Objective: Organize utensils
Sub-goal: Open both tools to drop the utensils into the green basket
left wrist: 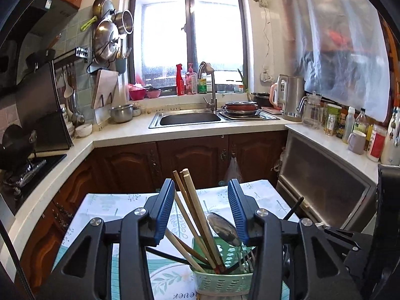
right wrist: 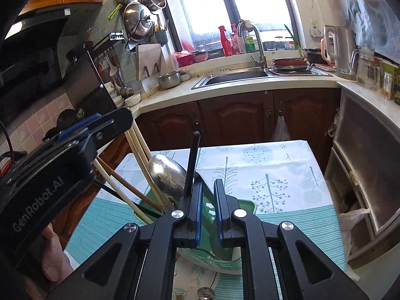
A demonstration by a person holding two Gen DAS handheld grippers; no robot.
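Note:
A green slotted utensil holder (left wrist: 220,280) stands on the cloth-covered table and holds several wooden chopsticks (left wrist: 192,200), a metal spoon (left wrist: 222,227) and forks. My left gripper (left wrist: 202,187) is open above it; the chopsticks rise between its blue pads without touching them. My right gripper (right wrist: 208,185) hovers over the holder's (right wrist: 246,206) right side, its pads a narrow gap apart with only green rim showing between them. A black stick (right wrist: 193,160) stands just left of its left finger. The spoon (right wrist: 167,175) and chopsticks (right wrist: 140,150) lean further left.
The table's tree-print cloth (right wrist: 275,175) stretches ahead. Dark wood cabinets, a sink (left wrist: 190,118) and a cluttered counter run behind; a metal-fronted cabinet (left wrist: 325,182) stands right. The left gripper's black casing (right wrist: 50,175) and a hand (right wrist: 52,257) fill the right view's left side.

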